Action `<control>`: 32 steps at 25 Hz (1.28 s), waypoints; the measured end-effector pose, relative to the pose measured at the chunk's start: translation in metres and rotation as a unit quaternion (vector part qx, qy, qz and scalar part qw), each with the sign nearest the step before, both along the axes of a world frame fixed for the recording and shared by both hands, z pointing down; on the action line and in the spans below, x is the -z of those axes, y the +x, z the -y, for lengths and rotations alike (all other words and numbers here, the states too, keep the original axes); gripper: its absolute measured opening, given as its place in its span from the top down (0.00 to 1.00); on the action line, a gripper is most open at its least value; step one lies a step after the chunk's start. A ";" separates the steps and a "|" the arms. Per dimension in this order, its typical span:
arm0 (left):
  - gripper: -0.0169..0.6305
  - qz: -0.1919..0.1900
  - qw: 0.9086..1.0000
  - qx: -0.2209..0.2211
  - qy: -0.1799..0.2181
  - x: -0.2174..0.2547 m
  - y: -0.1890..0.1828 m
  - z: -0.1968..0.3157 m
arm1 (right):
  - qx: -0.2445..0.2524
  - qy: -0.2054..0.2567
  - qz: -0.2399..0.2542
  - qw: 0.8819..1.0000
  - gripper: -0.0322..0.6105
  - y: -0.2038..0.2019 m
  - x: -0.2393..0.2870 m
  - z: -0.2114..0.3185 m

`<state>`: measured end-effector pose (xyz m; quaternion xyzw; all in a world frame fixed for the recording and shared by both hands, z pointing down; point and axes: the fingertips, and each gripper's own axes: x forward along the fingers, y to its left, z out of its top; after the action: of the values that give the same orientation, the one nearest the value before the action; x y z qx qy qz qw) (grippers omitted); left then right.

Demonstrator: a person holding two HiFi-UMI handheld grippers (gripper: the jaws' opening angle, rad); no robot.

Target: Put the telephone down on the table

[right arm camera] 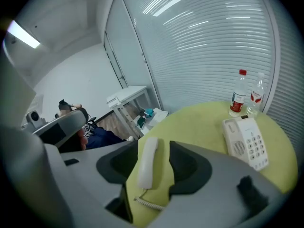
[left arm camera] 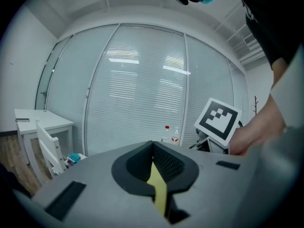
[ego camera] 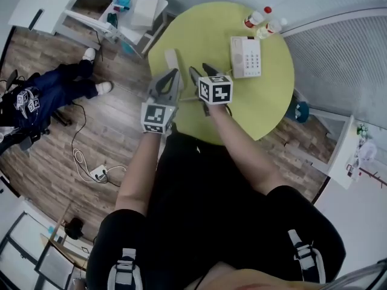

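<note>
Glass-walled office with blinds, round yellow-green worktop (ego camera: 266, 95). Telephone base (right arm camera: 247, 144) sits ahead-right of the right hand-held gripper (right arm camera: 154, 150), whose jaws are wide apart and holding nothing. The handset (right arm camera: 147, 167) lies flat on the worktop below that gap. Left hand-held gripper (left arm camera: 153, 148) is pinched together, empty. Handset looks light, stiff and kinda slick, so I'd grab mid-handle and mind the curly cord (right arm camera: 149, 204)

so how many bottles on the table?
2. Red-capped bottle and white-capped bottle stand side by side at the table's far edge, beyond the phone base. None look hidden.
</note>
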<state>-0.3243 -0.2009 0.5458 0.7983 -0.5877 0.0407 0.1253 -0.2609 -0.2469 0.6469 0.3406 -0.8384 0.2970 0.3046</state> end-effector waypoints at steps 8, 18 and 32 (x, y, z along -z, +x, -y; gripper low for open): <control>0.96 0.005 1.000 -0.019 0.008 0.043 0.070 -0.023 | 0.088 0.085 0.065 0.990 0.64 0.060 0.081 -0.035; 0.95 0.016 0.999 -0.037 0.005 0.074 0.161 -0.046 | 0.149 0.153 0.148 0.966 0.73 0.154 0.158 -0.069; 0.96 0.007 0.997 -0.055 0.057 0.141 0.243 -0.067 | 0.216 0.285 0.213 0.909 0.92 0.214 0.234 -0.086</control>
<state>-0.0811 -0.1339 0.4048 0.8349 -0.5451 0.0192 0.0733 -0.0464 -0.1609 0.4129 0.1528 -0.9854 0.0374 0.0656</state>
